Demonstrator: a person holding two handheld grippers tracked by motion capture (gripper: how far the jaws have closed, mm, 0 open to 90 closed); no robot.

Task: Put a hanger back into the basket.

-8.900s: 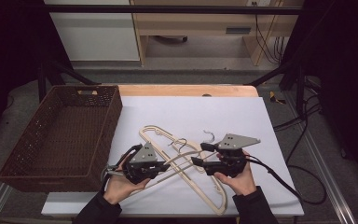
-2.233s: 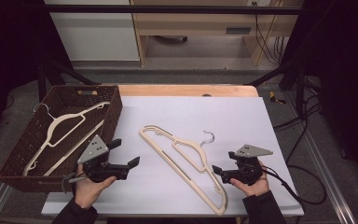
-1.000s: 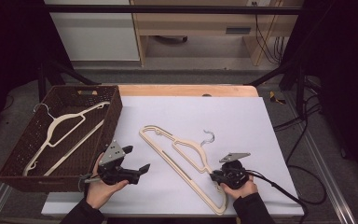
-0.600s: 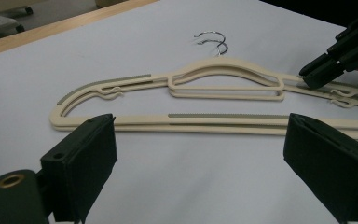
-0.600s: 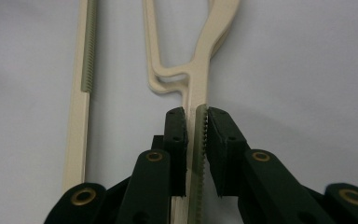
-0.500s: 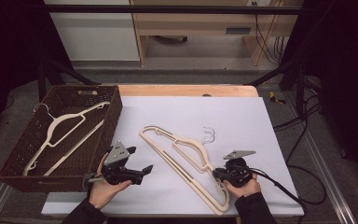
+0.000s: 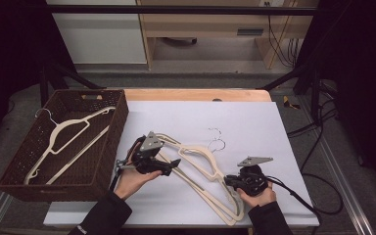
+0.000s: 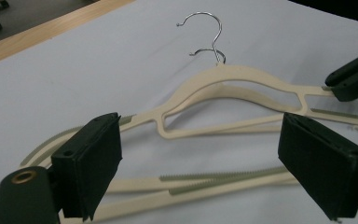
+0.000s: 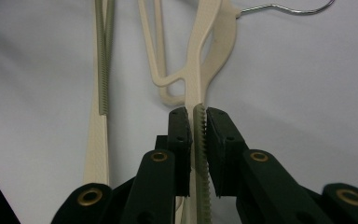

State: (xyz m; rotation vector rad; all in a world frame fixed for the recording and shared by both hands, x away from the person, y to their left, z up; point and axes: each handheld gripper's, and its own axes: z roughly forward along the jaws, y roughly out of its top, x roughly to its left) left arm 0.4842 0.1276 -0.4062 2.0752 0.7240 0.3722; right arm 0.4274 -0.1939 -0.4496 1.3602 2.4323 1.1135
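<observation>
- The work in hand is moving cream plastic clothes hangers with wire hooks from a white-covered table (image 7: 293, 147) into a dark brown woven basket (image 7: 120, 127) at the table's nine o'clock side.
- The right gripper (image 9: 196, 122) is clamped on one shoulder of the top hanger (image 9: 200, 74), its ribbed grey strip pinched between the jaws. In the high view this gripper (image 7: 231, 180) sits near five o'clock of the table.
- The left gripper (image 8: 200, 158) is spread wide, straddling the opposite shoulder of the hanger (image 8: 233, 81) without touching it; in the high view it (image 7: 175, 163) sits near the table's centre.
- To do this well, I judge the left jaws should close on the near shoulder only, not on the hanger beneath, so both ends rise level and the hooks do not snag.
- Count: one hanger (image 7: 63, 139) lies inside the basket. On the table there appear to be two stacked hangers (image 7: 200, 161), going by two wire hooks (image 8: 209, 35), though overlapping arms make this hard to confirm.
- One basket, two grippers.
</observation>
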